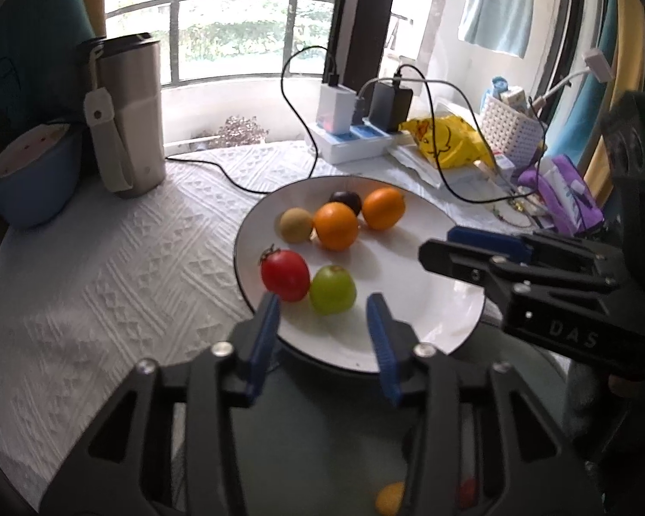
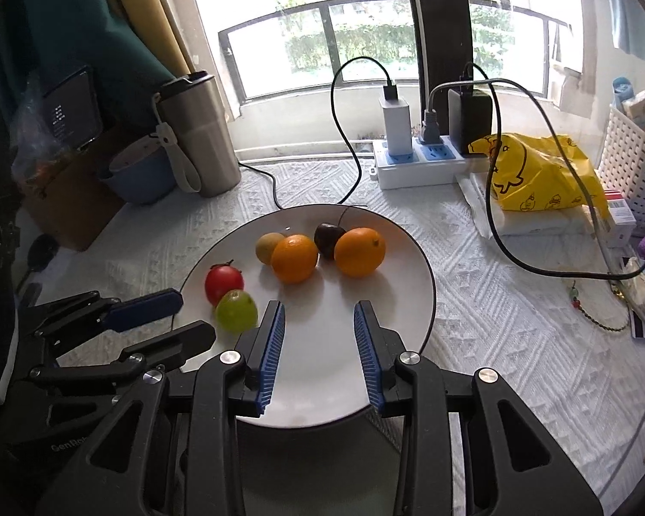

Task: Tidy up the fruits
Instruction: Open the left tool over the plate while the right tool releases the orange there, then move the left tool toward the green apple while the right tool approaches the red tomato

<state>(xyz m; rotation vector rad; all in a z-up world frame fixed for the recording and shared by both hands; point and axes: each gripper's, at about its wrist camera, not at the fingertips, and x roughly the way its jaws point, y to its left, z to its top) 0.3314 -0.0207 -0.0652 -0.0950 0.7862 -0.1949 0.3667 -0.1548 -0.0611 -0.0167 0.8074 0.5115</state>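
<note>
A white plate [image 2: 413, 301] with a dark rim is shown on a white textured tablecloth [image 2: 494, 309], near the table's front edge. Six fruits are carried on the plate: a red tomato [image 1: 284, 274] and a green fruit [image 1: 333, 289], touching each other at the plate's left edge; two oranges, the left orange [image 2: 294, 258] and the right orange [image 2: 360, 252], toward the far side; a tan fruit [image 2: 267, 247] just beside the left orange; and a dark plum [image 2: 327, 234] between the oranges, behind them. The left gripper [image 1: 324, 318] is held over the plate's near left part, its fingers spread, nothing between them, the green fruit just beyond the tips. The right gripper [image 2: 319, 327] is held over the plate's bare near part, its fingers likewise spread and empty. Along the far edge of the table are seen a steel tumbler [image 2: 200, 129], a blue bowl [image 2: 137, 172], a power strip [image 2: 417, 163] and a yellow bag [image 2: 537, 172].
</note>
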